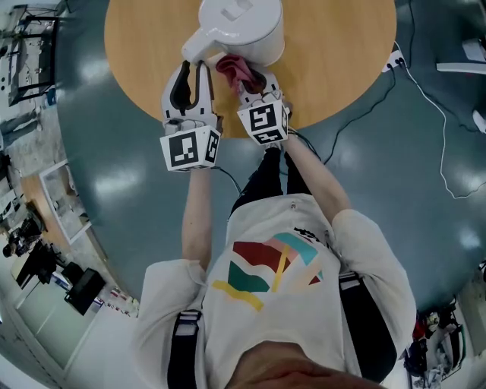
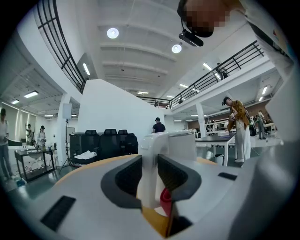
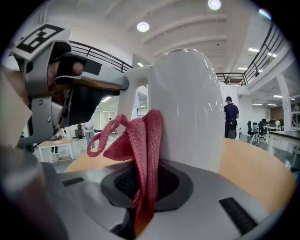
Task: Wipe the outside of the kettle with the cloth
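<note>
Right gripper (image 1: 253, 82) pinches cloth (image 1: 234, 68); left gripper (image 1: 196, 72) holds kettle (image 1: 247, 19).

**Posture of arms and grippers.** The left forearm (image 1: 196, 205) and the right forearm (image 1: 307, 171) reach forward side by side. The left gripper (image 1: 196, 70) points level, its fingers (image 2: 126, 176) closed on the kettle handle (image 2: 149, 173). The right gripper (image 1: 254, 82), just beside it, has its fingers (image 3: 124, 181) pinched on the cloth (image 3: 143, 140).
</note>
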`<state>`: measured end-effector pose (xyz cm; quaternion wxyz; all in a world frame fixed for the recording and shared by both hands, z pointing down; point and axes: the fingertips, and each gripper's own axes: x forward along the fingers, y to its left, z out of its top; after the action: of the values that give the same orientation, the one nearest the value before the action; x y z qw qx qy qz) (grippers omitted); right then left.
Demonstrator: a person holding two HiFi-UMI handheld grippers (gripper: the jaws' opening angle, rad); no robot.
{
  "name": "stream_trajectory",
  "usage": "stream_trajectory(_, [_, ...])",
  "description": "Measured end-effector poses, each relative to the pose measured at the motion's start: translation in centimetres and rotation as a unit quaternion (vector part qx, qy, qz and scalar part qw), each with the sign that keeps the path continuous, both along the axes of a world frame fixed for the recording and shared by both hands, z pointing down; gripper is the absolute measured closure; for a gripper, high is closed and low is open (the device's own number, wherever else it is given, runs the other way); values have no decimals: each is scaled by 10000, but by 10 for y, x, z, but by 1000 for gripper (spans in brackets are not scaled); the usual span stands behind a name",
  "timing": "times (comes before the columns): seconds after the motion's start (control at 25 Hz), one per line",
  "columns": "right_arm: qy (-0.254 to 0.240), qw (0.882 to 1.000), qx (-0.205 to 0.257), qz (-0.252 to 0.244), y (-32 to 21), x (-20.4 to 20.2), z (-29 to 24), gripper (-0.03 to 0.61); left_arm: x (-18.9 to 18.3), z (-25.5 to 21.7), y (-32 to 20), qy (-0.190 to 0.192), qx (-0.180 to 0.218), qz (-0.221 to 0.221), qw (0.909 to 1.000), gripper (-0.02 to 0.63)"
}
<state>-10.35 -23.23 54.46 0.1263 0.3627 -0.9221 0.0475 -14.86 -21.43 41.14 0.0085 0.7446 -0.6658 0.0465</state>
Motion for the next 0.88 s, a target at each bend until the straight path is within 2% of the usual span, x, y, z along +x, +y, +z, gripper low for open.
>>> stream_trajectory(0.12, [-29, 9999, 3, 117, 0, 5, 2, 540, -1, 2, -3, -18, 54, 29, 10000, 465])
stream_trajectory(0.28, [-132, 9998, -8, 164, -1, 31, -8, 539, -11, 2, -11, 166, 48, 13, 9999, 465])
stream_trajectory(0.56, [-293, 9978, -54, 600, -38, 75, -25, 539, -24, -1, -45, -112, -1, 52, 9999, 471])
stream_trajectory(0.88, [-107, 9959, -128, 889, -99, 102, -10, 539, -37, 1, -78, -338, 17, 35, 9994, 477])
